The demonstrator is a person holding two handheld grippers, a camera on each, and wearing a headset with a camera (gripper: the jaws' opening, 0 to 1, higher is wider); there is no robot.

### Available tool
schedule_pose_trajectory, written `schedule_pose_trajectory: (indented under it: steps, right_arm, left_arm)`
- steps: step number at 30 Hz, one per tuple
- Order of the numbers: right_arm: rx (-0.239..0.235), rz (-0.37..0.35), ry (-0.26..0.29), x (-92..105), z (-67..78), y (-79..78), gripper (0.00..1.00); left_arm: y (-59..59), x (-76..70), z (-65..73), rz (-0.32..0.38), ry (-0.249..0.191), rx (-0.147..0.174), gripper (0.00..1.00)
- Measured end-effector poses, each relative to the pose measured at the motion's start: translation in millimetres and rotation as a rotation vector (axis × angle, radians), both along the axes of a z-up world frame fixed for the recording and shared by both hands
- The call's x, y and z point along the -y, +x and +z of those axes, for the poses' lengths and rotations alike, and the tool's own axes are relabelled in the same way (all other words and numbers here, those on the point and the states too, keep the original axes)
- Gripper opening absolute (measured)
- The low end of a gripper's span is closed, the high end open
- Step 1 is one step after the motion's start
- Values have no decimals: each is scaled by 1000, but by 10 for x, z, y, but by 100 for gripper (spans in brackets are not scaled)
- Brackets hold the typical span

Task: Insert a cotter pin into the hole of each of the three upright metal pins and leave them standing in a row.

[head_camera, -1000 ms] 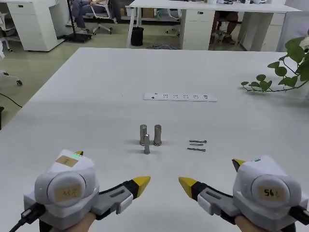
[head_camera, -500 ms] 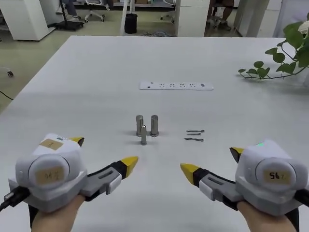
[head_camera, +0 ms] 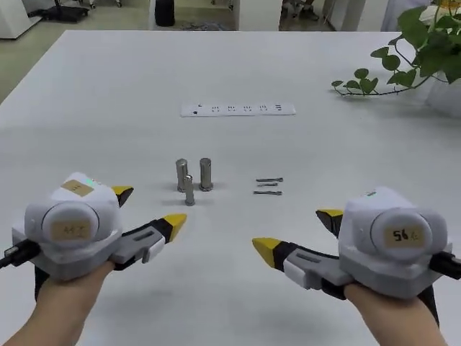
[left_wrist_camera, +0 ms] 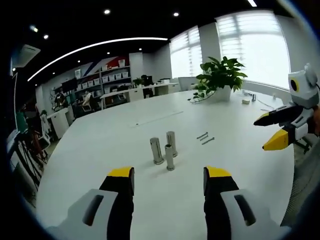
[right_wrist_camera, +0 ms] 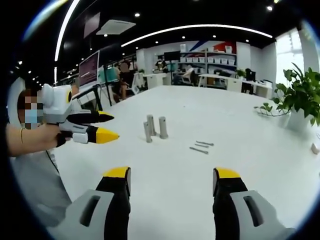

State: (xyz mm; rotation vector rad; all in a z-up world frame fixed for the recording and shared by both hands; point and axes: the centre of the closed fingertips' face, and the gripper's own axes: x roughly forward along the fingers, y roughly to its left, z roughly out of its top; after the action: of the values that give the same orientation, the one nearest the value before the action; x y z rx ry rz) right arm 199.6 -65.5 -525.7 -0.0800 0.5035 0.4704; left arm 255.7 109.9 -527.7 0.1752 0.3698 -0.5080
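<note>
Three short upright metal pins [head_camera: 189,189] stand in a tight cluster at mid table, also seen in the left gripper view [left_wrist_camera: 170,156] and the right gripper view [right_wrist_camera: 163,127]. To their right lie small cotter pins [head_camera: 268,186] flat on the table [left_wrist_camera: 205,138] [right_wrist_camera: 200,146]. My left gripper [head_camera: 149,207] hovers open, near and left of the pins, holding nothing [left_wrist_camera: 169,175]. My right gripper [head_camera: 297,231] hovers open, near and right, below the cotter pins, with nothing between its jaws [right_wrist_camera: 172,175].
A white power strip [head_camera: 238,109] lies farther back on the white table [head_camera: 86,108]. A leafy potted plant [head_camera: 414,43] stands at the far right corner. Each gripper shows in the other's view: right [left_wrist_camera: 280,130], left [right_wrist_camera: 90,127].
The head camera has tilted down, so the whole picture has shifted. My left gripper has come a little forward toward the pins. Both grippers stay open.
</note>
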Motion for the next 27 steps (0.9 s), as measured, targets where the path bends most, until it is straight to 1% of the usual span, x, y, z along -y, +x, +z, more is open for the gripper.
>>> schedule_pose_trajectory:
  steps: [2,5,9,13,17,21,23,25,27]
  right_arm:
    - [-5,7,5,-7,2,12,63]
    - [-18,15,20,-33,7,34,62]
    - [-30,26,33,-76,-4,70,60]
    - [-47,48,29,-127,-56,92,58]
    - [-62,53,29,-136,-114,116,58]
    - [-72,46,33,-125,-162,145,58]
    - [-82,37,47,-122,-181,155,57]
    - [-86,31,59,-124,-189,165,57]
    - [-89,28,59,-122,-204,172,57]
  left_arm:
    - [56,45,-26,-18,-5,-4,51]
    - [145,93,-88,-45,8,-5,47]
    - [260,142,-186,-68,-5,-25,41]
    - [378,187,-255,-88,-11,-30,36]
    - [486,232,-310,-104,-22,-33,33]
    - [575,270,-345,-110,-50,-41,31]
    - [606,292,-361,-115,-70,-49,30]
    - [631,316,-370,-127,-62,-39,29]
    - [651,335,-394,-136,-58,-39,27]
